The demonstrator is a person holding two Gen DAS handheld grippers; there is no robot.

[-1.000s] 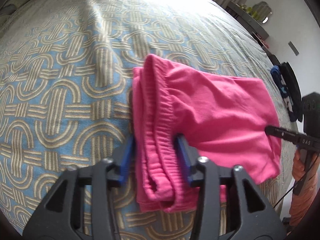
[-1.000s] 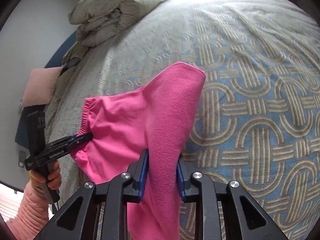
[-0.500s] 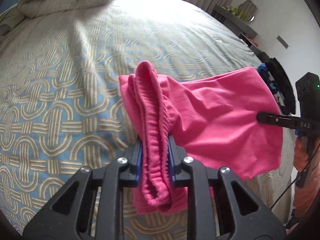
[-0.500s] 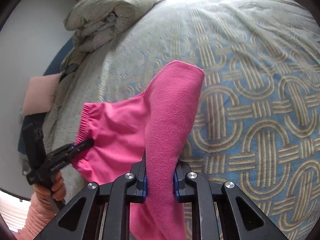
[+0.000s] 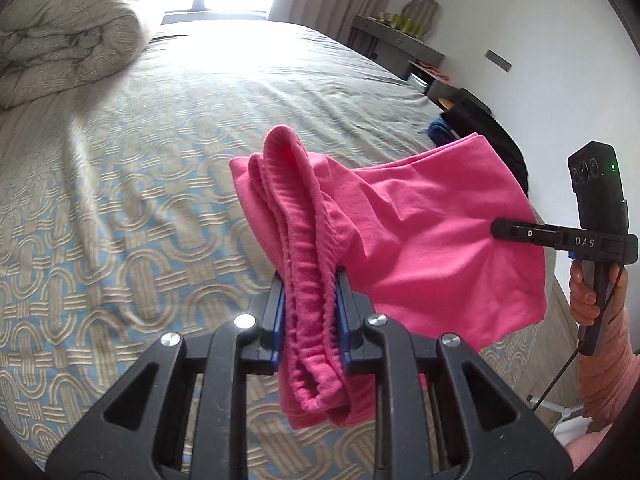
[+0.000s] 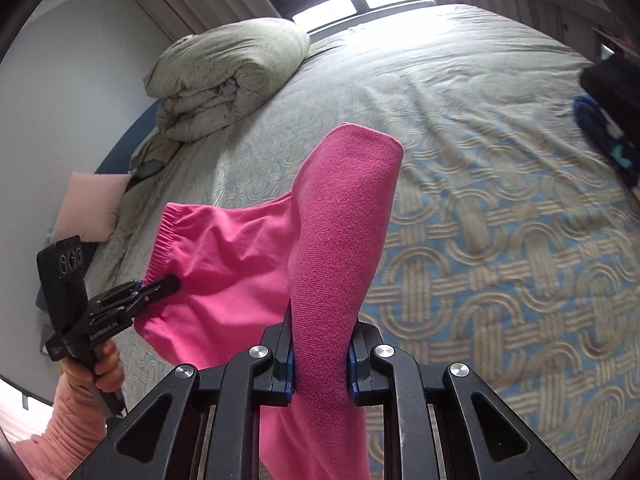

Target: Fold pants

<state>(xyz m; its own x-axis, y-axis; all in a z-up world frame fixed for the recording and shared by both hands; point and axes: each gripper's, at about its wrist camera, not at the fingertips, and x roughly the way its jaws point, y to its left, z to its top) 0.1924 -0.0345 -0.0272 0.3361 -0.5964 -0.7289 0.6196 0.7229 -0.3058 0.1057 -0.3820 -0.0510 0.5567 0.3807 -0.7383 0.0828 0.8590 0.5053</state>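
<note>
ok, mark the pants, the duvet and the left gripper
pants (image 5: 432, 240), left wrist view, flat pink panel.
duvet (image 6: 224, 80), right wrist view, middle of the roll.
left gripper (image 5: 310, 304), left wrist view, between the fingertips, on the waistband.

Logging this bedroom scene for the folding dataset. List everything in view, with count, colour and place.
pants: one, pink, lifted above the bed between both grippers
bedspread: one, blue with tan loops, covering the bed
duvet: one, beige, rolled at the bed's far end
cushion: one, pale pink, beside the bed
dark clothes: a pile, black and blue, at the bed's edge
shelf: one, grey, against the wall
left gripper: black, blue pads, shut on the waistband
right gripper: black, blue pads, shut on the folded end
sleeves: pink, on both arms
</note>
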